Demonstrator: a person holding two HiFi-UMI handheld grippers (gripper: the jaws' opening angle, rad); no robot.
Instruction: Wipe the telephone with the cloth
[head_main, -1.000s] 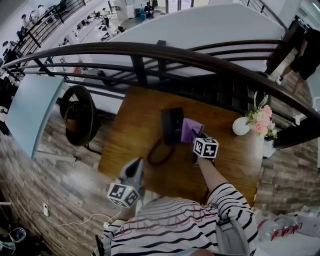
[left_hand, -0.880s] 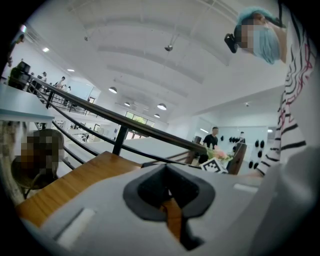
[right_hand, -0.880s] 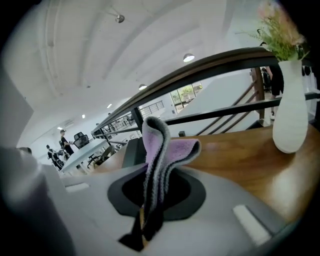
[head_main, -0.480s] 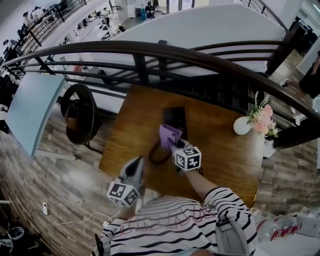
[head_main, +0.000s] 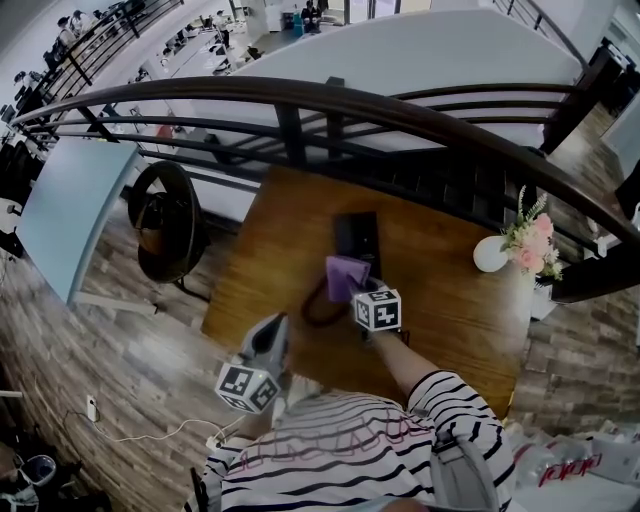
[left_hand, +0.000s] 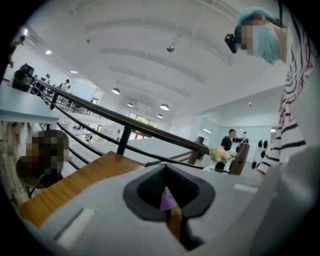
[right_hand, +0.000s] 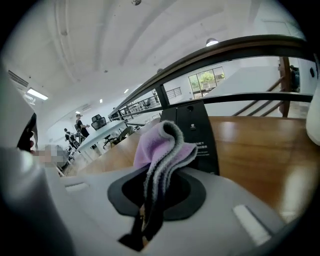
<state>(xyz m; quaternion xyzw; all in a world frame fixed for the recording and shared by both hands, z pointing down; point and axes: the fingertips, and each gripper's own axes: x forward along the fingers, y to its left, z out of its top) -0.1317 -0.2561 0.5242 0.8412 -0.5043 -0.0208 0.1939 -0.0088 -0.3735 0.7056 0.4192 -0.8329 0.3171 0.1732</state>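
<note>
a small folded purple cloth (head_main: 346, 275) lies against the near end of a flat black telephone (head_main: 357, 234) on a brown wooden bench (head_main: 268, 232). the cloth is pinched in the right gripper (head_main: 362, 291), whose jaws are clamped tight on its gathered end. in the right gripper view the cloth (right_hand: 162, 150) bulges up out of the gripper (right_hand: 148, 210) and hides the lower left part of the telephone (right_hand: 198, 125); the small pale print on the telephone's face is too fine to read. a dark looped cord (head_main: 314, 306) curls on the bench just left of the telephone's near end, part of it covered by the cloth. the left gripper (head_main: 275, 324) hangs well short of the telephone, at the bench's near edge, its jaws drawn together to a thin slit with nothing held. beyond that slit, the left gripper view shows only a sliver of the cloth (left_hand: 167, 201). a white vase of pink flowers (head_main: 492, 254) stands well to the right of the telephone.
</note>
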